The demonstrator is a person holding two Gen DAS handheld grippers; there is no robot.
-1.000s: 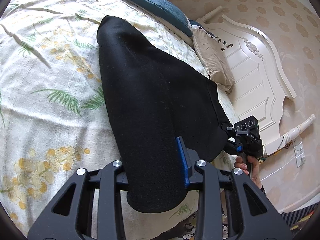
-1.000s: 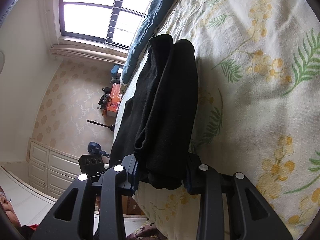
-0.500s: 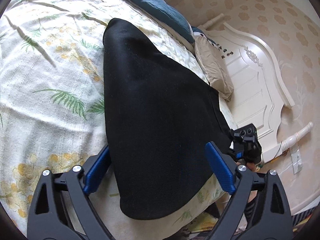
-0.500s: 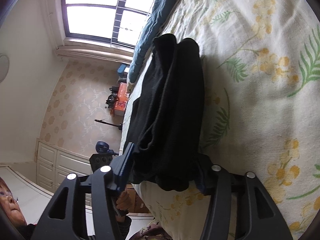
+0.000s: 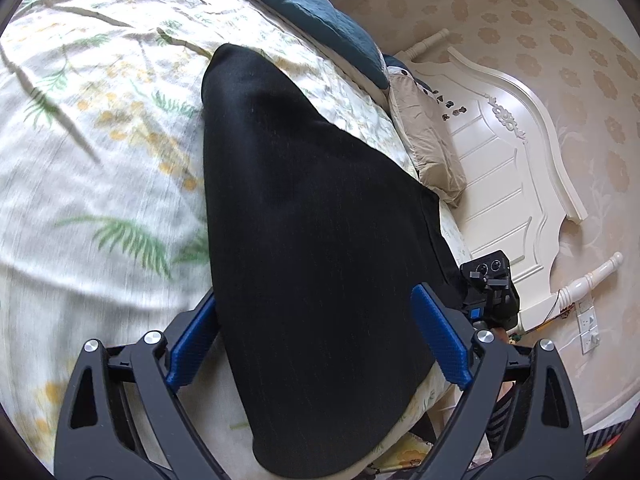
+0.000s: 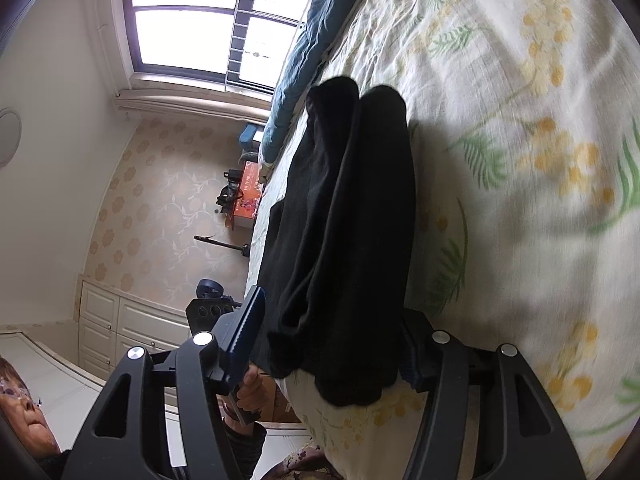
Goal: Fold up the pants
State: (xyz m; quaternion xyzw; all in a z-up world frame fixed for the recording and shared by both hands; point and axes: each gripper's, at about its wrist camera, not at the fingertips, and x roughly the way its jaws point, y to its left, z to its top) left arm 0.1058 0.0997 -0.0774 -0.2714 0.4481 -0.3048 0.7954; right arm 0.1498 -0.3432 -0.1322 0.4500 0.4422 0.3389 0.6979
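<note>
The black pants (image 5: 312, 248) lie folded lengthwise on the floral bedspread (image 5: 92, 184), reaching to the bed's near edge. My left gripper (image 5: 316, 340) is open, its blue pads wide apart on either side of the pants' near end, holding nothing. In the right wrist view the pants (image 6: 344, 240) show as two stacked layers. My right gripper (image 6: 332, 344) is open around their other near corner, with the cloth loose between the jaws. The right gripper also shows in the left wrist view (image 5: 490, 292), beside the pants' right corner.
A blue quilt (image 5: 316, 12) and a beige pillow (image 5: 432, 152) lie at the far side by the white headboard (image 5: 508, 168). A window (image 6: 208, 28), white cabinets (image 6: 124, 324) and an orange box (image 6: 248, 196) stand beyond the bed's edge. The person's face (image 6: 20, 404) is at lower left.
Both grippers have opened and let go of the pants' near end. The pants have settled flat on the bed. Both grippers have drawn back slightly.
</note>
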